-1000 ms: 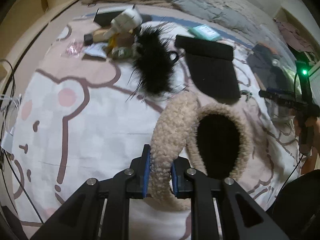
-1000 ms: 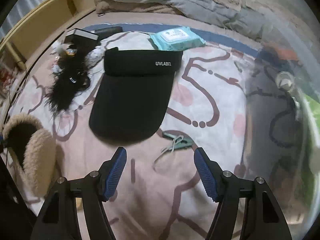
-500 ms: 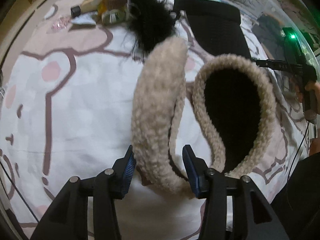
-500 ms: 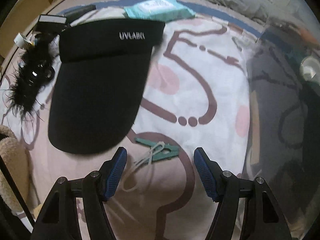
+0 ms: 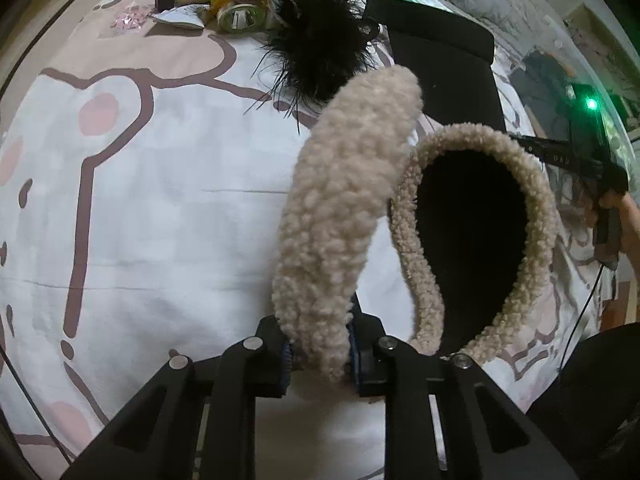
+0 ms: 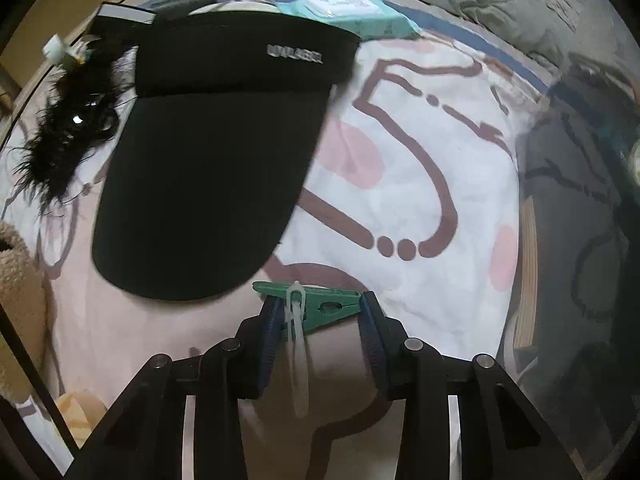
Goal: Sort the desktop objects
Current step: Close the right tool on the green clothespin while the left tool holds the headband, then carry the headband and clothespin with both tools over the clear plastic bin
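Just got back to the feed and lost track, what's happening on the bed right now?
The left tongs are shut on a fluffy beige headband, held above the bedsheet. The right tongs sit around a green clothespin lying just below the black visor, with their blue pads at each end of it. Whether they already grip it is unclear.

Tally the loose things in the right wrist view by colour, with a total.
Black: 2, the sun visor and the feathery piece.
Green: 1, the clothespin.
Teal: 1, the wipes pack.
Beige: 1, the fleece headband.
Total: 5.
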The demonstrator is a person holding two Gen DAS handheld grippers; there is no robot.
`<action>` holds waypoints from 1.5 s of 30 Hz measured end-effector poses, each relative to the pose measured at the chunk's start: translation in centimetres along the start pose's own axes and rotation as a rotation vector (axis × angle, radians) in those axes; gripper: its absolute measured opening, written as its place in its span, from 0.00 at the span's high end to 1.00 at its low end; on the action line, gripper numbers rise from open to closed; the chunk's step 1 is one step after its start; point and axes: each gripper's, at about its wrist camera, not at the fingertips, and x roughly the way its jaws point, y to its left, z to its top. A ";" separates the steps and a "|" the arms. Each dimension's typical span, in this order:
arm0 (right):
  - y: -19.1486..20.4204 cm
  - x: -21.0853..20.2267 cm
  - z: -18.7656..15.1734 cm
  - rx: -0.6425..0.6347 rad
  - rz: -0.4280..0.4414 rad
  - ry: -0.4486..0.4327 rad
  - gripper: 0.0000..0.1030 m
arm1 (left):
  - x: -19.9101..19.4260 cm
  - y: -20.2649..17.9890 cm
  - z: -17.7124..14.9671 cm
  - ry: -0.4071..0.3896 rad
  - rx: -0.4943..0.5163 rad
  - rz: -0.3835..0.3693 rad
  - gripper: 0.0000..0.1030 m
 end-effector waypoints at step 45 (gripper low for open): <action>3.4 -21.2 -4.2 0.006 0.282 -0.376 0.62 | -9.8 -6.0 4.0 -0.314 -0.114 -0.261 0.84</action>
